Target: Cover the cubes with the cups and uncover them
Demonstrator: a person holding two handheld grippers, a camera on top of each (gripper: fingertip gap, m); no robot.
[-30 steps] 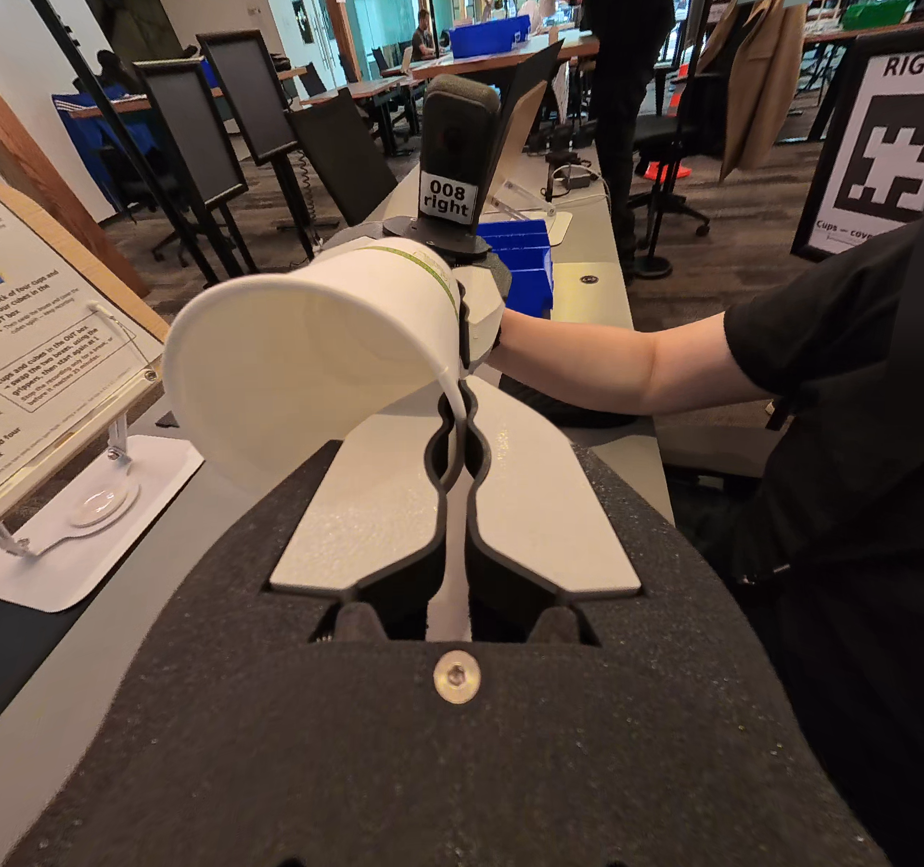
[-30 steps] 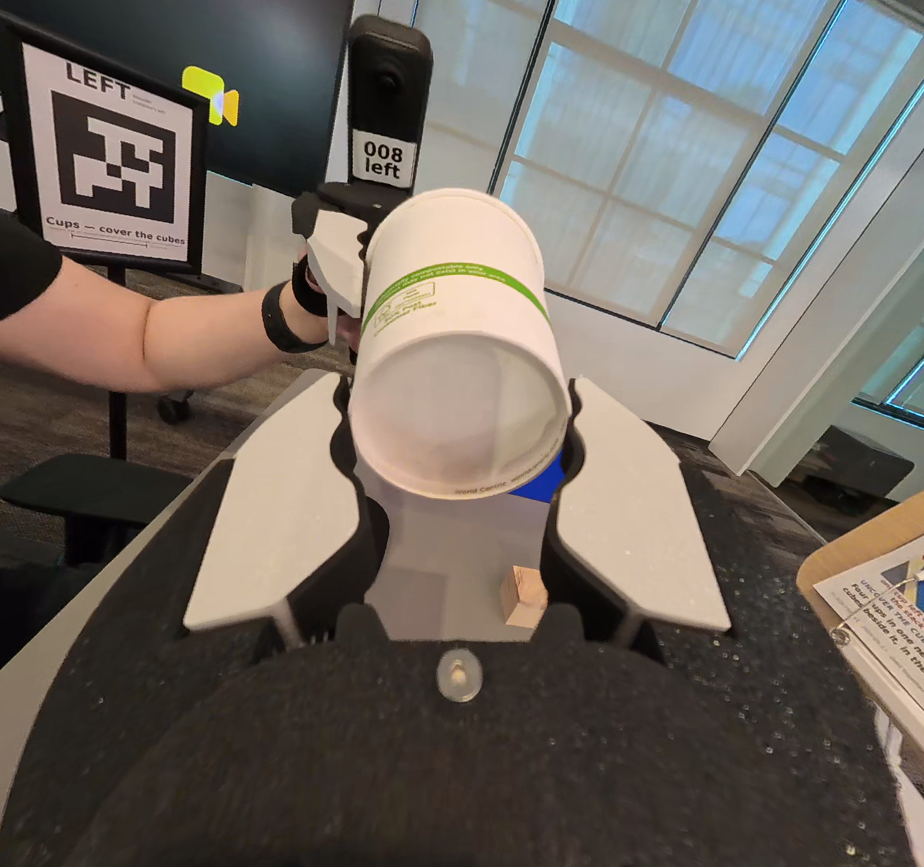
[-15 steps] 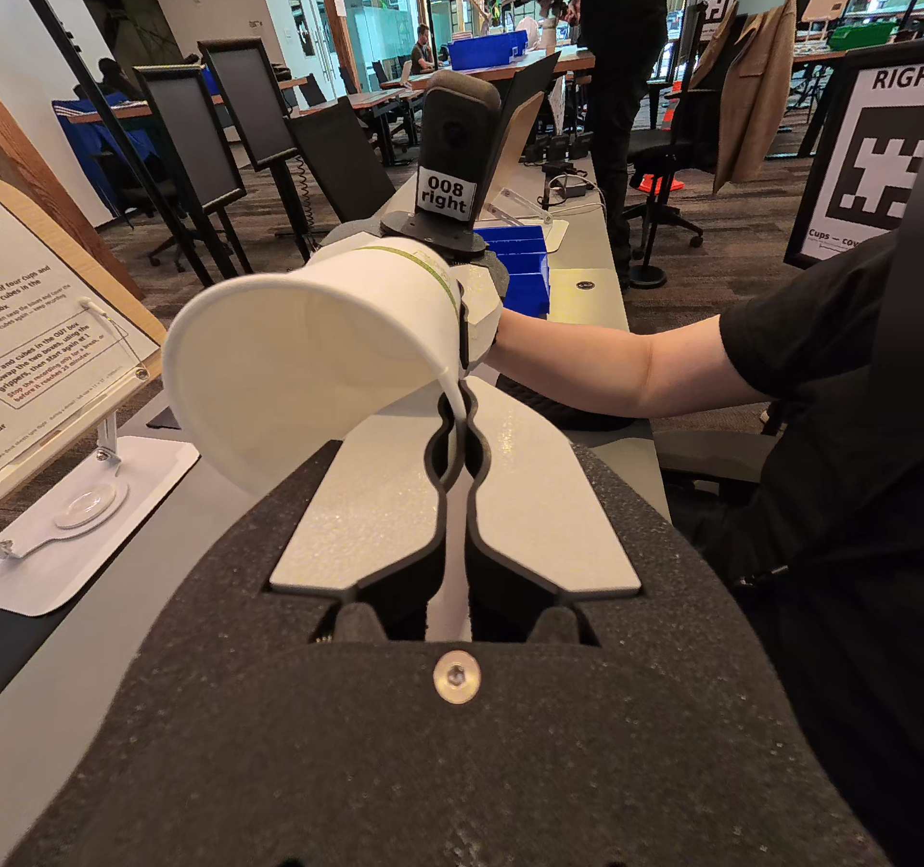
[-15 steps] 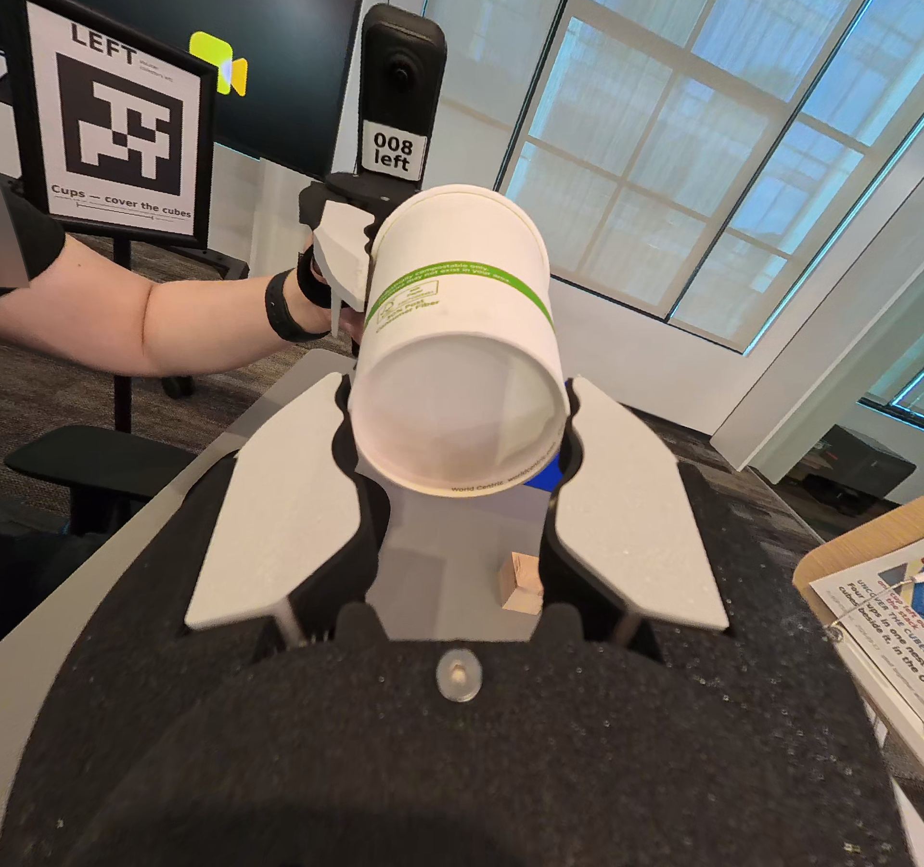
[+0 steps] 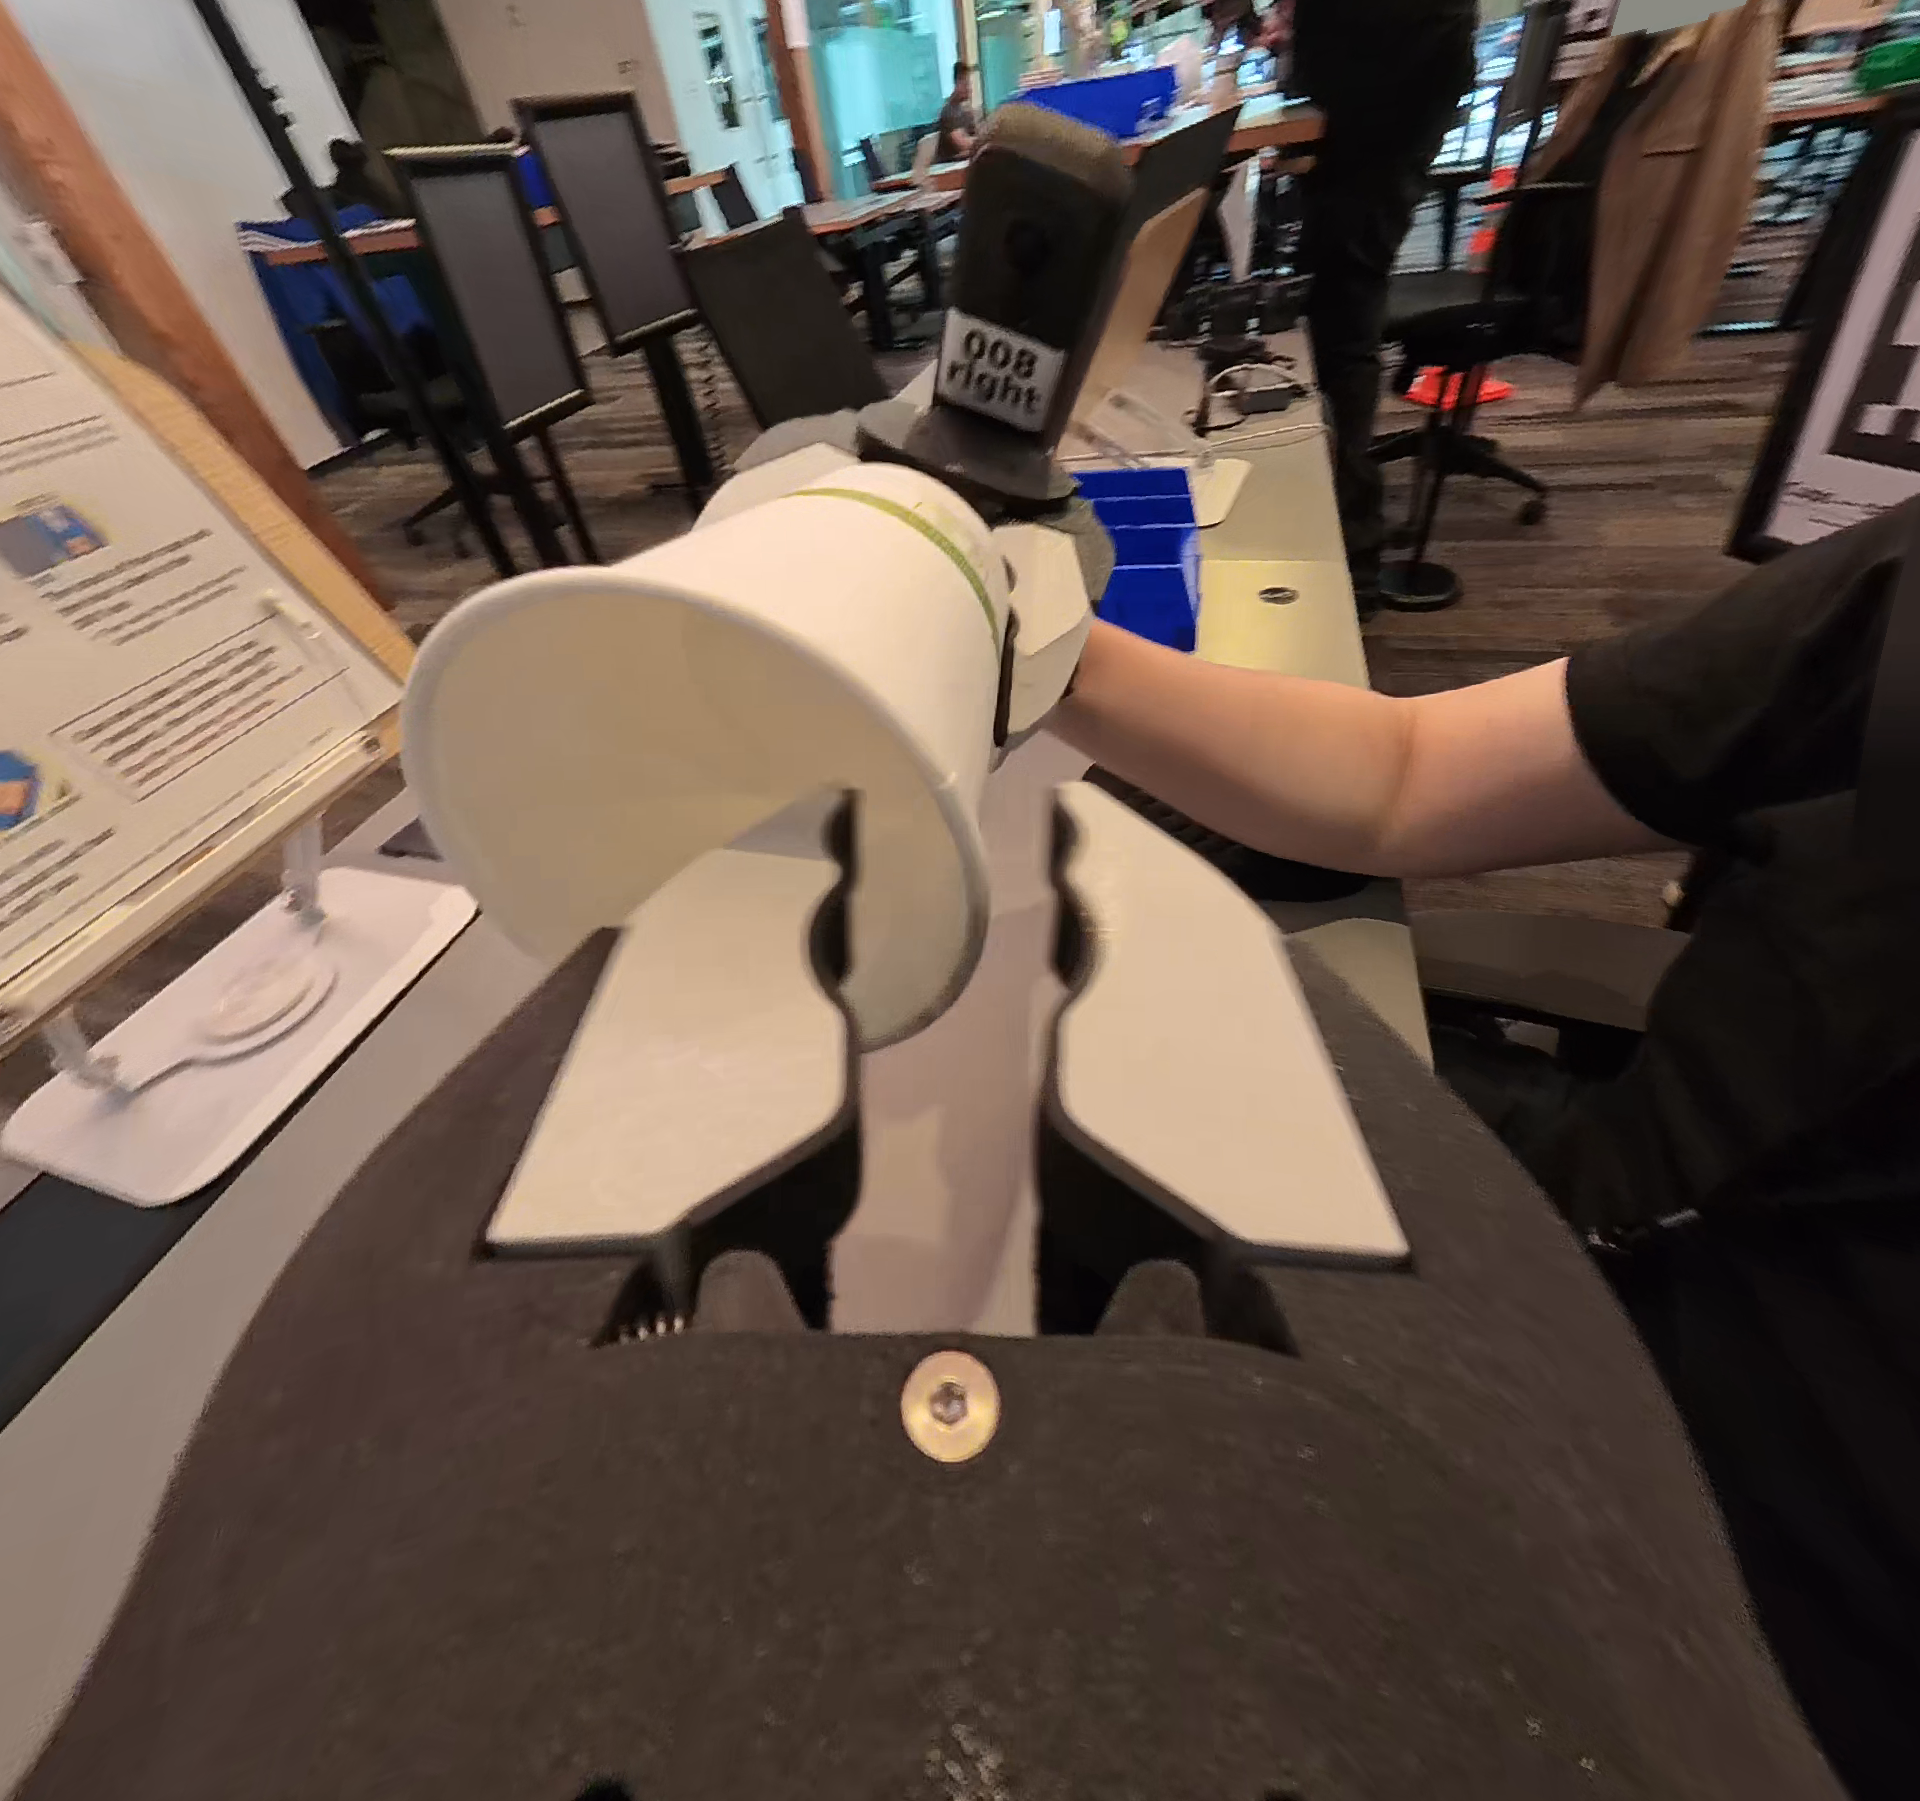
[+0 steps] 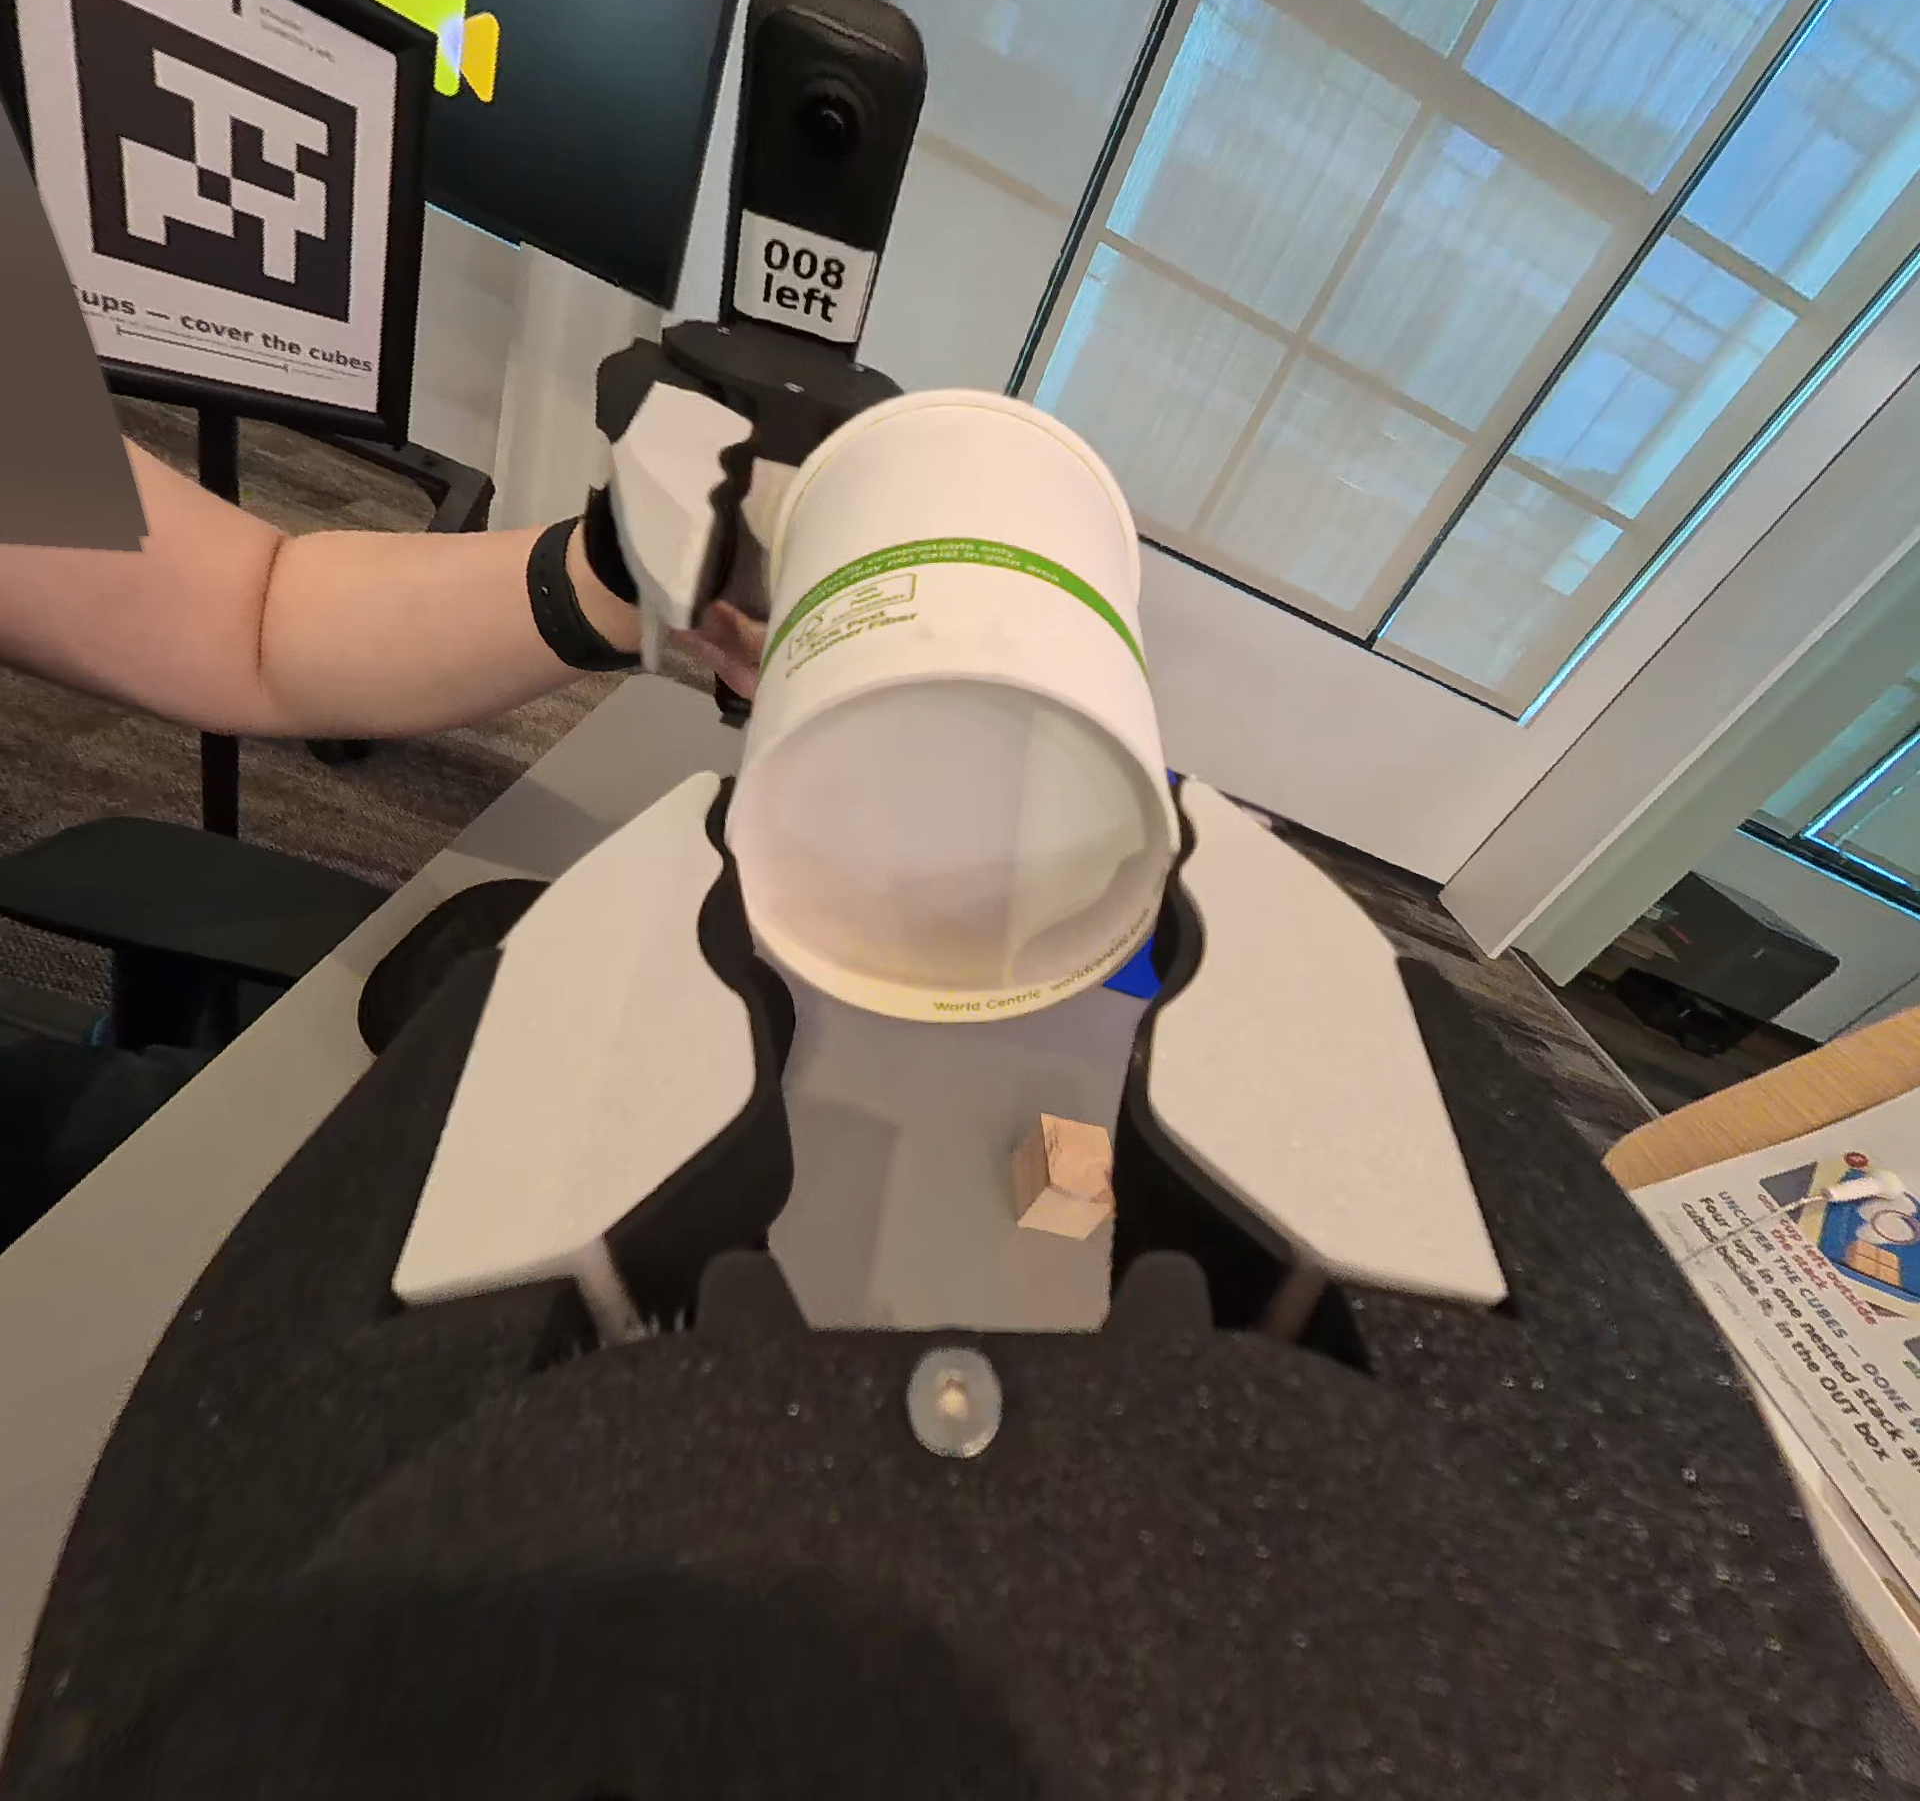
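Over the grey counter (image 6: 894, 1232), the paper cup (image 6: 945, 608) hangs sideways. It looks light and easily crushed. Right tongs (image 6: 951, 795) clasp its stiffer base, the likely safest hold. Left tongs (image 5: 951, 801) gape at its rim. A wooden cube (image 6: 1060, 1180) sits below the cup.

Both wrist views look close at the white cup (image 5: 707, 712) (image 6: 951, 702) from opposite sides, facing each other.

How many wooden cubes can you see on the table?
1. The wooden cube lies on the grey table, between the right gripper's fingers, below the held paper cup. Others may be hidden.
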